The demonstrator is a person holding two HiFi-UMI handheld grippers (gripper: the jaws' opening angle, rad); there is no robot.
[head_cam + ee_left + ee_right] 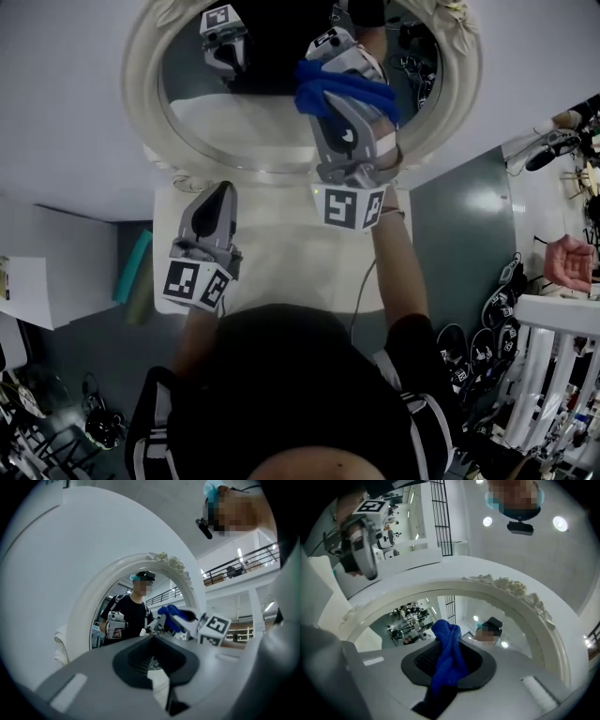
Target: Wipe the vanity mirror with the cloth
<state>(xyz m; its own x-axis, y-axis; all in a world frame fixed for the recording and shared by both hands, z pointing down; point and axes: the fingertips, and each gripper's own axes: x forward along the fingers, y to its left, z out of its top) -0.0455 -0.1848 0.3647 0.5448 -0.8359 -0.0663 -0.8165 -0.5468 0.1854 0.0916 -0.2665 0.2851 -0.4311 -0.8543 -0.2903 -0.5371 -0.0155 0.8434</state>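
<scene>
The oval vanity mirror (239, 131) in its ornate white frame (139, 80) stands at the back of a white table (281, 267). My right gripper (335, 67) is shut on a blue cloth (361, 89) and holds it against the upper right of the glass. In the right gripper view the cloth (448, 663) hangs bunched between the jaws, with the frame (506, 585) arching above. My left gripper (221, 192) is shut and holds nothing, low by the mirror's base at the left. From the left gripper view (152, 641) I see the mirror (126, 620) and the cloth (174, 616).
A teal object (133, 267) lies on the floor left of the table. At the right edge are another person's hand (568, 262), a white railing (562, 323) and cables (497, 309). A white sheet (23, 291) lies at the far left.
</scene>
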